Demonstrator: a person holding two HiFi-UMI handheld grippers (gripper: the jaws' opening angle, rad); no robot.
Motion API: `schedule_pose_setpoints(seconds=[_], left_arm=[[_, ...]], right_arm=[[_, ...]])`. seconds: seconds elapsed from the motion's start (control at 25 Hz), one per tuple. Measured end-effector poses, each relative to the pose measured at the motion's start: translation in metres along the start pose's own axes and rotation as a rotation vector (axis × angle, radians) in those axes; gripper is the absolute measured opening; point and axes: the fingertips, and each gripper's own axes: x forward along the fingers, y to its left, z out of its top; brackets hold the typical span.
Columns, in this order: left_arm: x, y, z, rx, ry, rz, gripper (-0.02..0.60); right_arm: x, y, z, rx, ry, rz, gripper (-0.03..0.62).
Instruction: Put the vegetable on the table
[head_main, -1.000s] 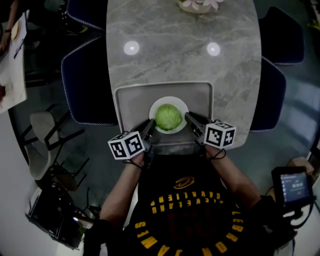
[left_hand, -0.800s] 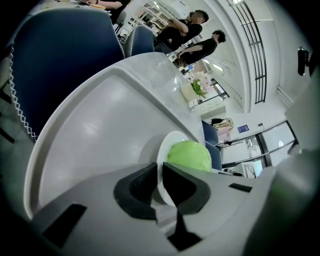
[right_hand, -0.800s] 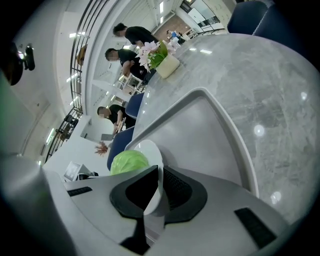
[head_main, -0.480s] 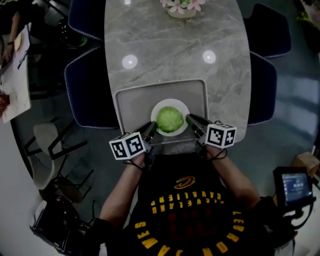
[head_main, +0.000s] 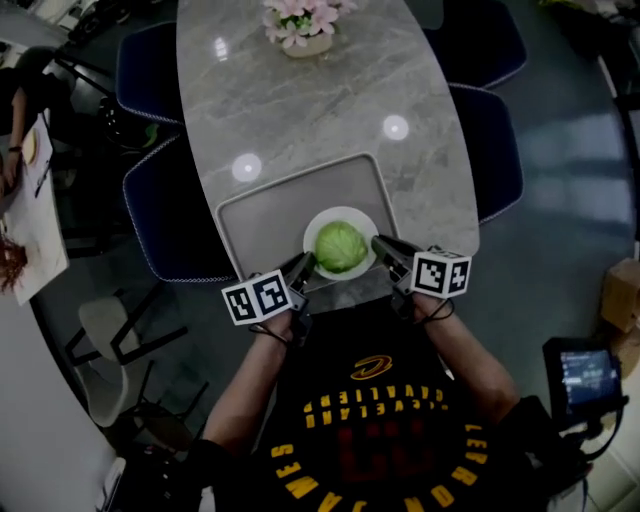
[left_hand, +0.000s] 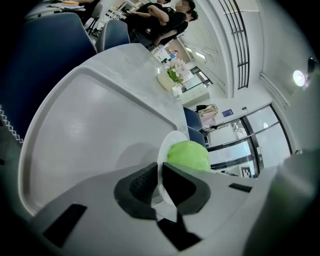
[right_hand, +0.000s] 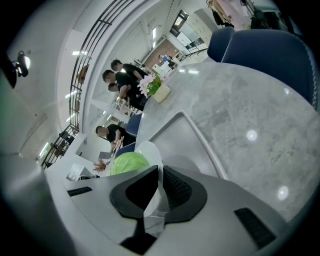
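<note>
A round green cabbage (head_main: 340, 246) sits on a small white plate (head_main: 322, 222) over the near end of a grey tray (head_main: 270, 215) on the marble table (head_main: 300, 110). My left gripper (head_main: 303, 268) is shut on the plate's left rim, and my right gripper (head_main: 381, 246) is shut on its right rim. In the left gripper view the thin plate rim (left_hand: 163, 176) is pinched between the dark pads, with the cabbage (left_hand: 189, 155) just beyond and the tray (left_hand: 85, 130) below. In the right gripper view the plate rim (right_hand: 157, 186) is likewise clamped, with the cabbage (right_hand: 129, 163) to its left.
A pot of pink flowers (head_main: 300, 25) stands at the table's far end. Dark blue chairs (head_main: 165, 215) line both sides of the table (right_hand: 250, 120). People (right_hand: 120, 80) sit at other tables in the background. A white chair (head_main: 105, 345) stands at lower left.
The head view has swung, so the table now looks tilted. The plate with the cabbage sits nearer the tray's near right corner. Both grippers stay clamped on the rim.
</note>
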Motion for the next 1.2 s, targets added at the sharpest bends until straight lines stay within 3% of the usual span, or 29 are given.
schedule_pose_setpoints(seconds=[0.44, 1.2], left_arm=[[0.025, -0.035, -0.034, 0.033, 0.073, -0.009, 0.032], [0.138, -0.128, -0.086, -0.032, 0.026, 0.009, 0.032]], right_arm=[[-0.051, -0.031, -0.006, 0.071, -0.06, -0.003, 0.037], [-0.139, -0.142, 0.057, 0.033, -0.002, 0.005, 0.037]])
